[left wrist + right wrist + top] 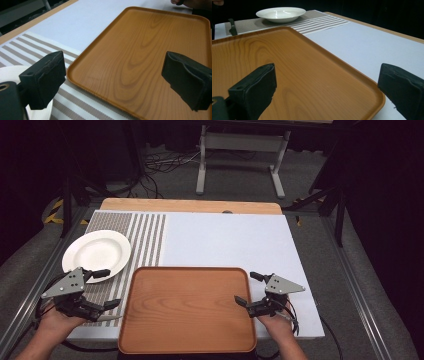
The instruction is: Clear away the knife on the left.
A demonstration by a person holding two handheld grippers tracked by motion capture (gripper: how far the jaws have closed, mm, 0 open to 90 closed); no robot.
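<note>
An empty wooden tray [187, 310] lies at the table's near edge, between the two grippers. To its left a white plate [96, 252] rests on a striped placemat [145, 240]. My left gripper [107, 289] is open beside the tray's left rim, one jaw near the plate's edge. My right gripper [247, 288] is open at the tray's right rim. In the left gripper view, the open jaws frame the tray [150, 50], and the plate [10, 72] shows at lower left. In the right gripper view, the tray [262, 50] lies between wide jaws, with the plate [280, 12] far behind.
A white cover [230, 240] spreads over the table behind and to the right of the tray. The wooden table edge [190, 206] runs along the back. Beyond it, a grey stand [240, 150] and cables lie on the floor.
</note>
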